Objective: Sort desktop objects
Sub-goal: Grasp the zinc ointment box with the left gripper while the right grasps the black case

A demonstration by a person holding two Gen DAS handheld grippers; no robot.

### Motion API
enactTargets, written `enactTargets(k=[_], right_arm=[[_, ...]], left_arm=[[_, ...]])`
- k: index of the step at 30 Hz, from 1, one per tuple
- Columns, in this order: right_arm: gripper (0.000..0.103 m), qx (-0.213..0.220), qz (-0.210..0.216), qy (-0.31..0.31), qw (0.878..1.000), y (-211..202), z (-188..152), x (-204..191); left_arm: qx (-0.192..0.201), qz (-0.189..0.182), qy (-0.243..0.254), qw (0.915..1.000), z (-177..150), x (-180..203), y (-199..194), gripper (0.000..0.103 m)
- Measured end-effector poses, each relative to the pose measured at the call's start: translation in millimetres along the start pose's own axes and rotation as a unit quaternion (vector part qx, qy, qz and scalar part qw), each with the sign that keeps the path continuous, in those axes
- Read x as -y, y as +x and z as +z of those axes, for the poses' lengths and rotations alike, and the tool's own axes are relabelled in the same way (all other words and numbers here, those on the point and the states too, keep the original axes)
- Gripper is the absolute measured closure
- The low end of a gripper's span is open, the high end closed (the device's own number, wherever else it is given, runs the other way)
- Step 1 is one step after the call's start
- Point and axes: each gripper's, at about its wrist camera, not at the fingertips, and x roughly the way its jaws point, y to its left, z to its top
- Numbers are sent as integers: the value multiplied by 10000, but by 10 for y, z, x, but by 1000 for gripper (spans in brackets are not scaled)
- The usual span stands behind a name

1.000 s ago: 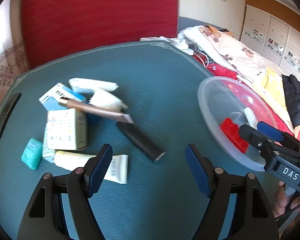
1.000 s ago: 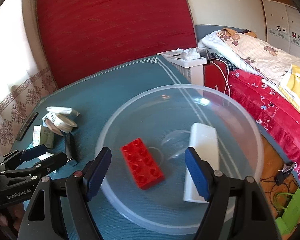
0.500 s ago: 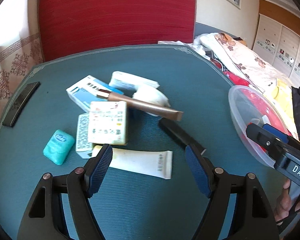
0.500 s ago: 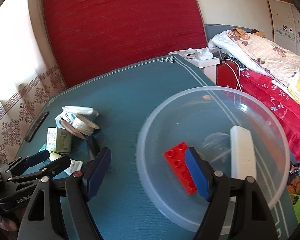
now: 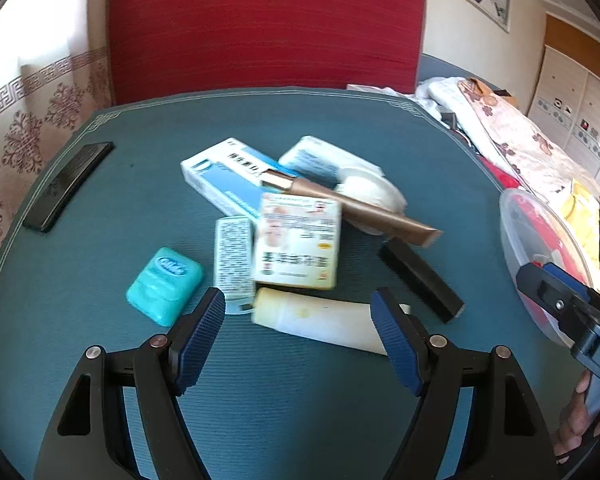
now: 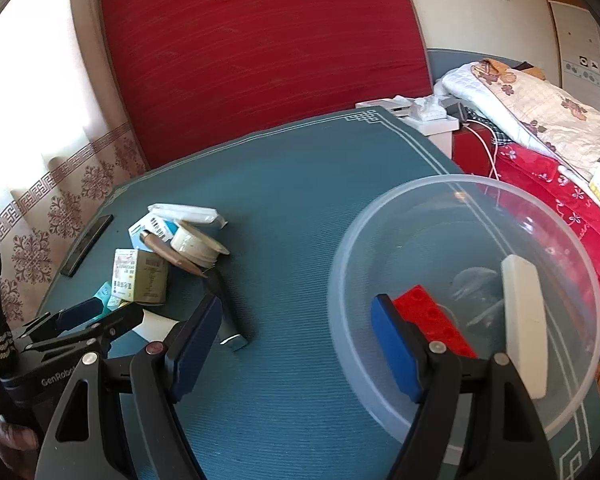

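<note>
Both sets of fingers stand apart, empty. Just beyond the left gripper (image 5: pixel 298 326): white tube (image 5: pixel 320 322), teal case (image 5: pixel 165 285), printed boxes (image 5: pixel 296 246). By the right gripper (image 6: pixel 296 330): clear bowl (image 6: pixel 380 240) holding red brick (image 6: pixel 432 318).

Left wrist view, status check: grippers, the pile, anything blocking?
Left gripper open, empty, over white tube. Right gripper open, empty, at bowl rim. Pile unsorted; boxes lie against tube's far side.
</note>
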Motion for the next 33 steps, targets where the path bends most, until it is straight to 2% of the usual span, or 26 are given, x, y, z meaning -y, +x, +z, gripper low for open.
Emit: enactTargets(k=[8, 17, 26, 30, 33], right_arm=[[19, -9, -6, -54, 10000, 48, -26, -106], [19, 450, -213, -413, 9979, -71, 4, -247], [20, 254, 333, -685, 9968, 60, -11, -482], [27, 89, 492, -851, 9951, 175, -32, -580], [38, -135, 543, -815, 9951, 295, -36, -572]], left_arm=[[-17, 35, -192, 9998, 39, -169, 62, 25], [84, 56, -15, 9999, 209, -115, 179, 25], [96, 91, 126, 9998, 274, -64, 324, 25], [185, 222, 206, 9994, 268, -61, 369, 30], [279, 184, 207, 9992, 251, -85, 342, 34]])
